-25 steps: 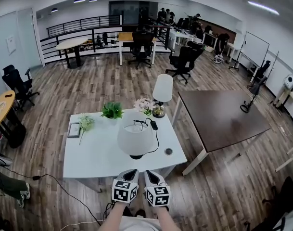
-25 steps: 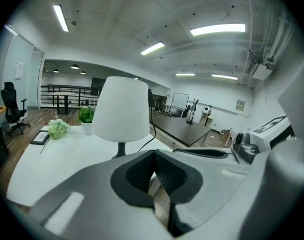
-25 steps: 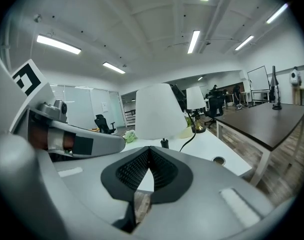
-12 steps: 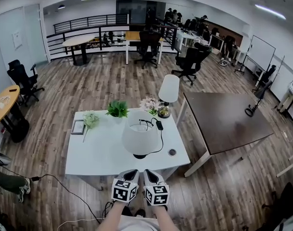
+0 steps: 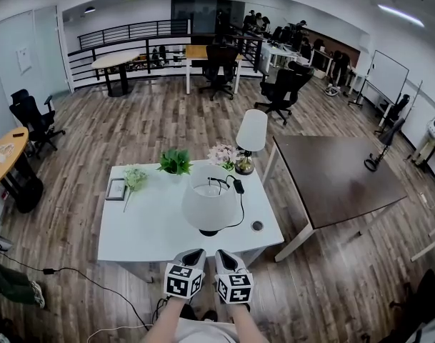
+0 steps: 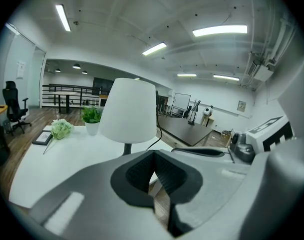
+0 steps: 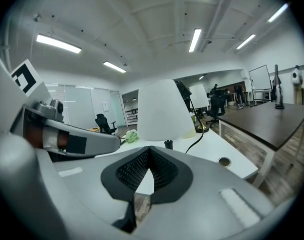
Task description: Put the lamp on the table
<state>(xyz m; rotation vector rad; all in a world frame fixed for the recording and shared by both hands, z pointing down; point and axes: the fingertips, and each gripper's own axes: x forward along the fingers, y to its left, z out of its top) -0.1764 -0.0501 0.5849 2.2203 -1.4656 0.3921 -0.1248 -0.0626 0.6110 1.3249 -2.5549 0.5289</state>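
matt white lamp shade (image 5: 210, 200), smooth white table top (image 5: 142, 227) (wood-plank floor (image 5: 153, 120) beneath)

We found the near left of the white table (image 5: 142, 238) open. The lamp (image 5: 210, 204) and its black cable (image 5: 241, 207) blocked the middle; a potted plant (image 5: 176, 161) and a second lamp (image 5: 251, 131) lined the far edge.

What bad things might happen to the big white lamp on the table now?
The lamp stands near the white table's front edge, just ahead of the left gripper and right gripper; a bump might tip it. Its black cord loops loosely beside the shade, so it might snag and tug the lamp over.
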